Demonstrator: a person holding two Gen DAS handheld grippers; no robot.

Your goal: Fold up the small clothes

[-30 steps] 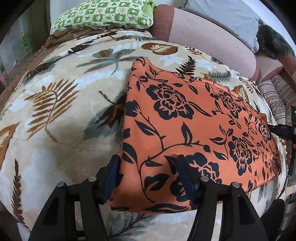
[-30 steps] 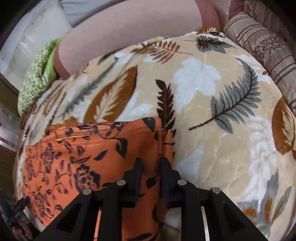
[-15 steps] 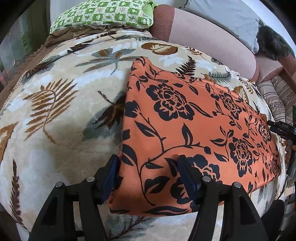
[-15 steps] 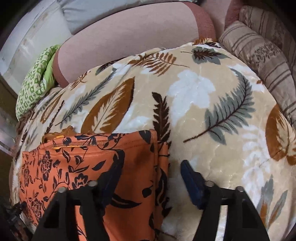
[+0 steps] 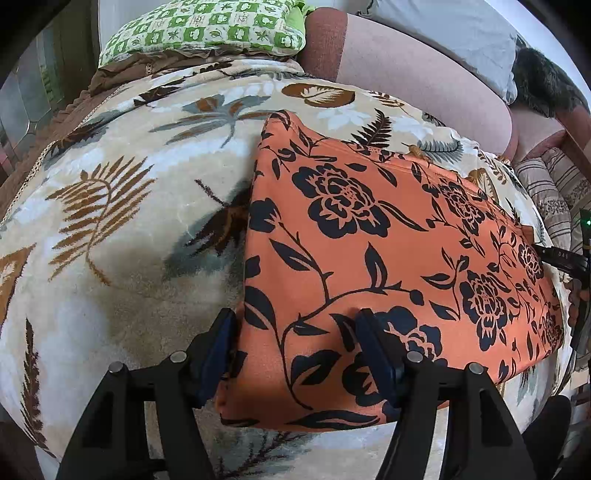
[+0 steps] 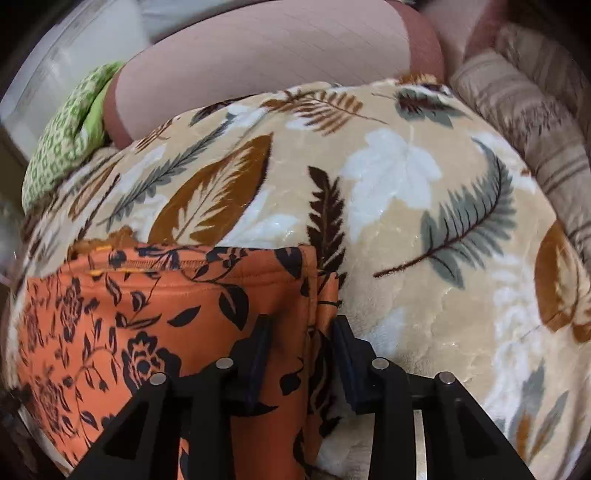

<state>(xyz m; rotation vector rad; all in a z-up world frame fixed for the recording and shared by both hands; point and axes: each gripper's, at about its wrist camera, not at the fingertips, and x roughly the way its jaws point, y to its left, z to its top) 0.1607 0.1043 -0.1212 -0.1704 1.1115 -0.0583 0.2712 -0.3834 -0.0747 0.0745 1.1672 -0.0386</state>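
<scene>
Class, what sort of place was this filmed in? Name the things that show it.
Probably a home bedroom or living room: a plush leaf-print blanket, a green checked pillow and a pink bolster surround the orange floral garment.

A bed covered by a beige leaf-print blanket [image 5: 122,229] carries a folded orange floral garment [image 5: 369,258] lying flat; a green checked pillow [image 5: 207,26] rests at its far edge.
</scene>
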